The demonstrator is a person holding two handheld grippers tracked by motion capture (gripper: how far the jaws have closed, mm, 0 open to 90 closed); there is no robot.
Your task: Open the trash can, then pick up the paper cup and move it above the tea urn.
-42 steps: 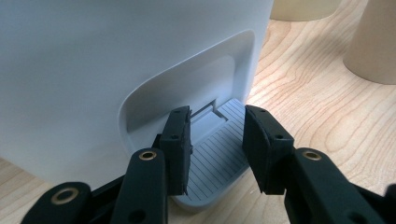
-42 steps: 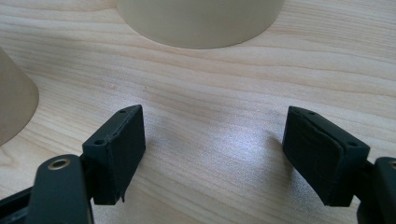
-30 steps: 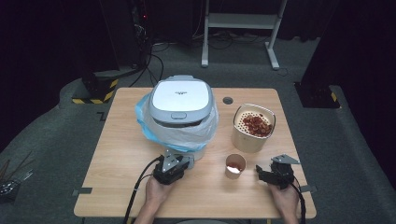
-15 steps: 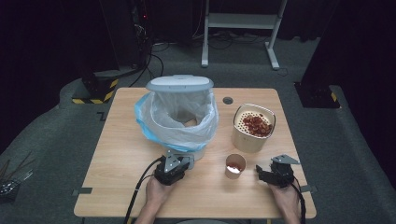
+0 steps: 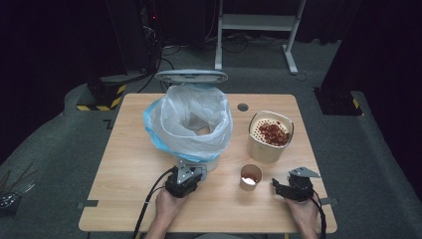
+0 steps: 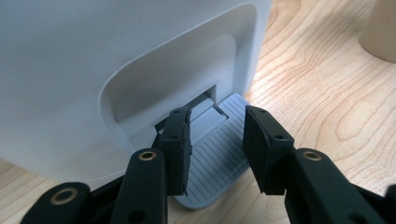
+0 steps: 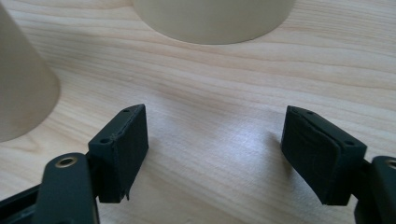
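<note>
Pressing the grey pedal [image 6: 219,154] of the bin [image 5: 191,124] mid-table, left gripper [image 6: 217,140] parted (lid [image 5: 191,76] is up). Right gripper [image 5: 293,188] idles wide apart, near right; next, probably grab the cup [image 5: 250,176].

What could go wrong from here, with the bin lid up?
1. The left gripper sits over the bin's pedal; if it slips off, the raised lid would likely drop shut.
2. The small cup stands close to the open right gripper, so a careless swing might tip it.
</note>
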